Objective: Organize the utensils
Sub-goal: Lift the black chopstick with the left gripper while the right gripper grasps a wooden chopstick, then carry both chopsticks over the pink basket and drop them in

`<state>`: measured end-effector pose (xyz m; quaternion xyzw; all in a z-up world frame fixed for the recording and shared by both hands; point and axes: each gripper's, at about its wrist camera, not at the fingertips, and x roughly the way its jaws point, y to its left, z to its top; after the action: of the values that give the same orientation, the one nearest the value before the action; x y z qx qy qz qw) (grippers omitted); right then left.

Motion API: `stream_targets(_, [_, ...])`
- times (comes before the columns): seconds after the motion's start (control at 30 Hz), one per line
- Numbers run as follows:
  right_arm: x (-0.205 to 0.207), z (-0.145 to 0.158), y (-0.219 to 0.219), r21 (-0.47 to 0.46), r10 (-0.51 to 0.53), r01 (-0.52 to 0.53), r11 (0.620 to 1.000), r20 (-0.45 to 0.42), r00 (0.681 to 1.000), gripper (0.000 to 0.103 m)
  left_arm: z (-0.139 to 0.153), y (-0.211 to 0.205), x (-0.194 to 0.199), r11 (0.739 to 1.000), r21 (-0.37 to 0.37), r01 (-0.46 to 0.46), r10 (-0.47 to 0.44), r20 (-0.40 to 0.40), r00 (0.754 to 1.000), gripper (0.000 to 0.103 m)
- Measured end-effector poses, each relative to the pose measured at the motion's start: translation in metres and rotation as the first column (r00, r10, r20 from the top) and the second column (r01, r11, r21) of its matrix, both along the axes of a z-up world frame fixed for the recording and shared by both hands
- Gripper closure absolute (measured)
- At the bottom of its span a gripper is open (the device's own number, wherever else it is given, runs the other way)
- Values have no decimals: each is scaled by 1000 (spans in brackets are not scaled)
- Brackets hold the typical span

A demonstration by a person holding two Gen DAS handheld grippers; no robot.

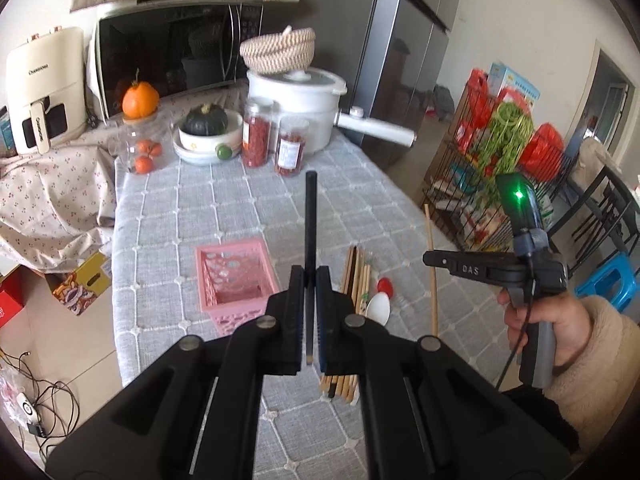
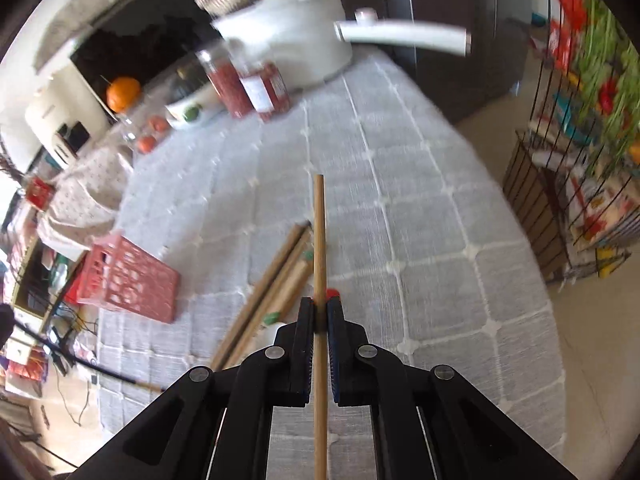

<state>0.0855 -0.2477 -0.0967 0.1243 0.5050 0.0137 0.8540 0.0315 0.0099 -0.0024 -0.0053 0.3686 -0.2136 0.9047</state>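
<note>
Left gripper (image 1: 310, 312): fingers clenched on a black chopstick (image 1: 311, 216), held in the air and running straight ahead along the fingers, far end tipped up and away.
Right gripper (image 2: 319, 312): fingers clenched on a wooden chopstick (image 2: 319, 240), which also lies along the finger axis and sticks out both in front of and behind the pads.
Basket (image 1: 236, 280): pink, open side up on the worktop (image 1: 192, 200), just ahead and to the left of the left gripper; from the right wrist it sits well off to the left.
Remaining pile: a bundle of chopsticks (image 1: 356, 276) and a white spoon (image 1: 378, 308) lie on the cloth between the two grippers, long axes pointing roughly away from the person, just to the right of the basket.
Key relation: the basket is nearer the left gripper, only a short way to its left; the right gripper would have to cross over the pile to get there.
Judgement: both sticks appear lifted and ready to drop; each long axis runs roughly in line with the basket's length, so each mostly needs carrying over the opening and perhaps tipping down to go in.
Background: pot, jars and fruit stand at the far end, well apart.
</note>
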Motion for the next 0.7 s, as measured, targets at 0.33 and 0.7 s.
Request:
stream_targets(0.33, [-34, 79, 16, -43, 28, -17, 999, 287, 957, 96, 34, 13, -12, 992, -89, -88, 105, 217, 971, 97])
stream_targets(0.7, [-51, 131, 52, -108, 109, -64, 992, 482, 869, 96, 44, 22, -10, 980, -59, -189, 198, 321, 926, 97])
